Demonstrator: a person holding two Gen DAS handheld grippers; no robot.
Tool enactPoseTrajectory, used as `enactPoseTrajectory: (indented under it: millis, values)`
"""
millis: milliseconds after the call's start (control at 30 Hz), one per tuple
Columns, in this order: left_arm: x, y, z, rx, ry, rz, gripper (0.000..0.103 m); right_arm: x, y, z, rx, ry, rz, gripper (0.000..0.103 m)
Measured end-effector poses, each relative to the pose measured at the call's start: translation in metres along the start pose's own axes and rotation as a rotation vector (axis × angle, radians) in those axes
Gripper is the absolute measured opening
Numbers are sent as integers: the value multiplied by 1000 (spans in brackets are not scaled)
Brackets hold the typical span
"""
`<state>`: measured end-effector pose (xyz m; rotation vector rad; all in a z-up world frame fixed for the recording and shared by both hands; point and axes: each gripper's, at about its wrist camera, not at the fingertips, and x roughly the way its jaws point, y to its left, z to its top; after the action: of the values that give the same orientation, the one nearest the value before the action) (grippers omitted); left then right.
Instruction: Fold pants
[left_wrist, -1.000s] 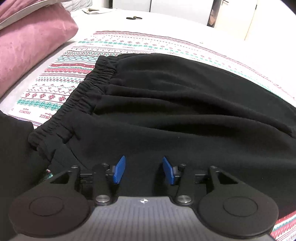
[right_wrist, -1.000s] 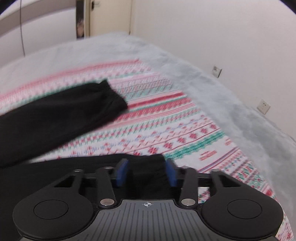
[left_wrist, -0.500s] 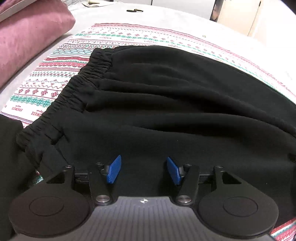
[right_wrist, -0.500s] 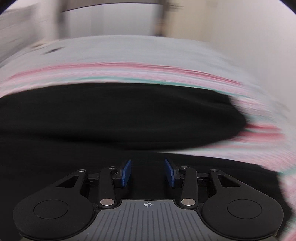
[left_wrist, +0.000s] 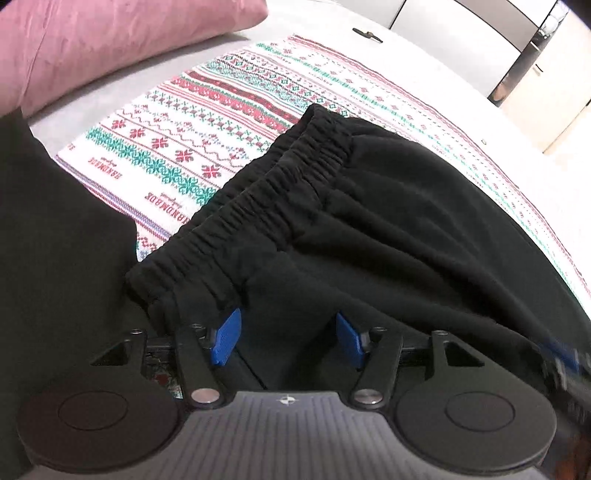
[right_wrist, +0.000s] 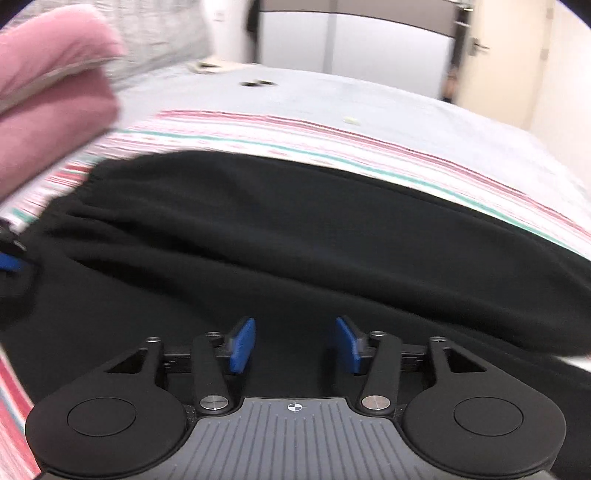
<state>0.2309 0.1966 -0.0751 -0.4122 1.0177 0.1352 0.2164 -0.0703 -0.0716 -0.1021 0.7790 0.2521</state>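
Black pants (left_wrist: 388, 221) lie flat on a patterned blanket (left_wrist: 207, 122), their gathered elastic waistband (left_wrist: 266, 199) running diagonally at the left. My left gripper (left_wrist: 286, 339) hovers just over the near waistband corner, open, with nothing pinched between its blue pads. The right gripper (right_wrist: 295, 345) is over the middle of the pants (right_wrist: 295, 229); its jaws are opening, with only flat fabric below them. Each gripper shows blurred at the edge of the other's view: the right gripper (left_wrist: 561, 362) and the left gripper (right_wrist: 11, 262).
A pink pillow (left_wrist: 92, 48) lies at the head of the grey bed. More black cloth (left_wrist: 48, 258) fills the near left. A small dark object (left_wrist: 365, 34) rests far back on the bed. Wardrobe doors (right_wrist: 388, 55) and a wall stand beyond.
The left gripper shifted toward the waistband, rolled, and its jaws widened. The right gripper swept from the leg-cuff end across the pants toward the waist, its jaws spreading apart.
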Motion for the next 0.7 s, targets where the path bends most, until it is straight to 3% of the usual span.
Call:
enactPoseTrajectory:
  millis: [100,200,300,333,467,700]
  values:
    - [1,4,1,-11,7,-15,85,24,37,35,-28,-16,97,52]
    - [10,7,10,-23,14,-21,85,62,76,60,-56,65,185,52]
    - [9,4,9,-31,17,-12,85,108,111,74,-117,106,133,53]
    - [9,3,9,-30,17,-8,85,116,118,76,-123,95,115,57]
    - [12,2,8,-31,17,8,86,133,128,89,-116,48,109,59]
    - [12,6,11,-53,29,-12,86,157,136,115,-145,63,112,61]
